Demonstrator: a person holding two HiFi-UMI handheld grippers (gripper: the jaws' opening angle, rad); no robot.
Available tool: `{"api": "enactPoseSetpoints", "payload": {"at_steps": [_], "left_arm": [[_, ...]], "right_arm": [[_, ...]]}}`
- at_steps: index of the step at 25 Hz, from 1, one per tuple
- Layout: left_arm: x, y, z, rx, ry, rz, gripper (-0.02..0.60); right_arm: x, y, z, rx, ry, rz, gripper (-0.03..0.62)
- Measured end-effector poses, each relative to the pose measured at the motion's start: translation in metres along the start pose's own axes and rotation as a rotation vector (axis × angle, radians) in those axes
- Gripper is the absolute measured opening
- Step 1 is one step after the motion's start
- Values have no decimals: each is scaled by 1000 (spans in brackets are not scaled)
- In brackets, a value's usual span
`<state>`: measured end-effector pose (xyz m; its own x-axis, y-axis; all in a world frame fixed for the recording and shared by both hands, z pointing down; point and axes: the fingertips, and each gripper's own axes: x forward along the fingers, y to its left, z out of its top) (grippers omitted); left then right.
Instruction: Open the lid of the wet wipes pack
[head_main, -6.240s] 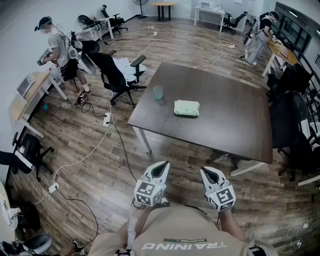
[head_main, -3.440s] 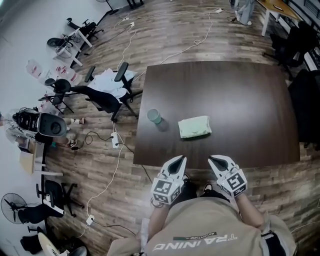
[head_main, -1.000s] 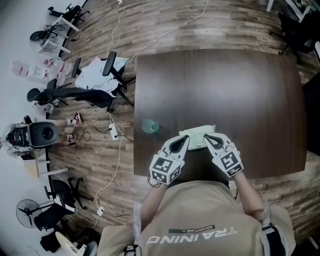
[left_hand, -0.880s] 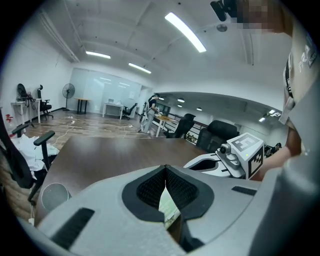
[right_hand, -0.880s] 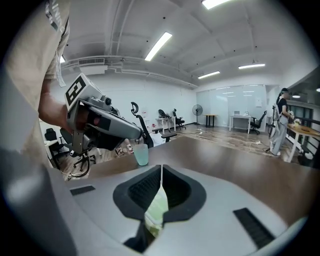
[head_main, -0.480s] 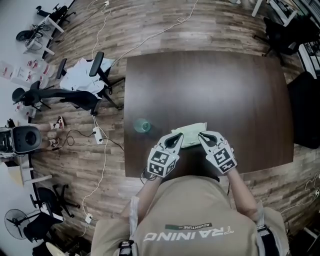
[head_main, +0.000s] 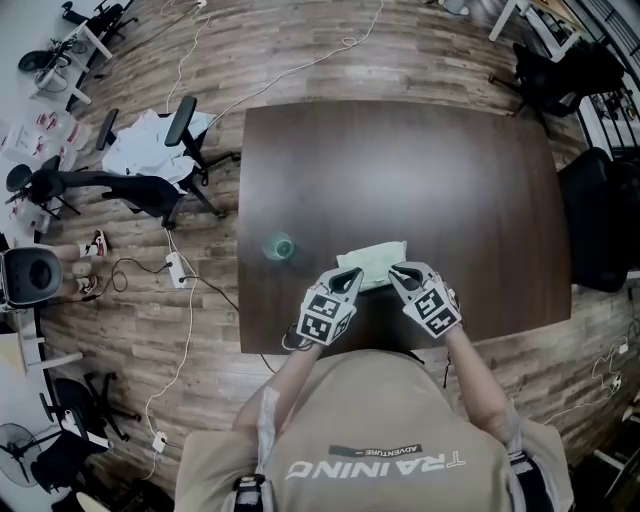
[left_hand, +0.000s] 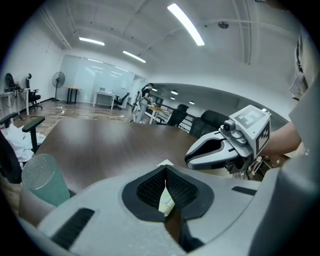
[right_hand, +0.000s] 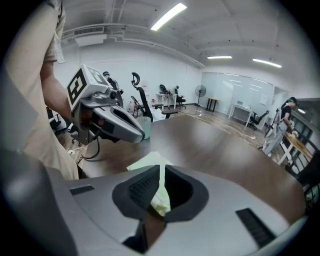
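Note:
A pale green wet wipes pack (head_main: 374, 262) lies flat near the front edge of the dark table (head_main: 420, 170). Both grippers hang just over its near side. My left gripper (head_main: 356, 273) is over the pack's left end, shut, with nothing held. My right gripper (head_main: 396, 271) is over the pack's right part, also shut and empty. In the left gripper view the shut gripper (left_hand: 164, 169) lets a strip of the pack (left_hand: 166, 202) show below, with the right gripper (left_hand: 220, 150) alongside. In the right gripper view the pack (right_hand: 145, 162) lies just ahead of the shut gripper (right_hand: 161, 168). The lid is hidden.
A green translucent cup (head_main: 278, 246) stands on the table left of the pack, also in the left gripper view (left_hand: 42, 180). Office chairs (head_main: 150, 180) and cables lie on the wood floor to the left. Dark chairs (head_main: 600, 220) stand right of the table.
The person walked up to the table. Over the last second both grippers sank and closed in on the pack's near side. Both stayed shut.

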<state>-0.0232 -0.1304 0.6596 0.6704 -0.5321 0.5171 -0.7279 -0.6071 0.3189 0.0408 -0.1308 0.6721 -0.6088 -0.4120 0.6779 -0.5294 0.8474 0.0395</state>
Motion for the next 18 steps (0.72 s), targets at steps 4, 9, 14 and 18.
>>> {"api": "enactPoseSetpoints", "payload": {"at_steps": [4,9,14,18], "left_arm": [[8,3,-21,-3,55,-6,9],[15,10,-50,-7,135,0,9],[20,10,-54,-6,148,11,9],[23,14,-54,-5,167,19,9]], "right_arm": [[9,7,-10,-49,51,27,17],[21,20,-12,-153,104,69,17],[24,24,-11,-214,105,78,17],[28,25,-14,-240,126,90,16]]}}
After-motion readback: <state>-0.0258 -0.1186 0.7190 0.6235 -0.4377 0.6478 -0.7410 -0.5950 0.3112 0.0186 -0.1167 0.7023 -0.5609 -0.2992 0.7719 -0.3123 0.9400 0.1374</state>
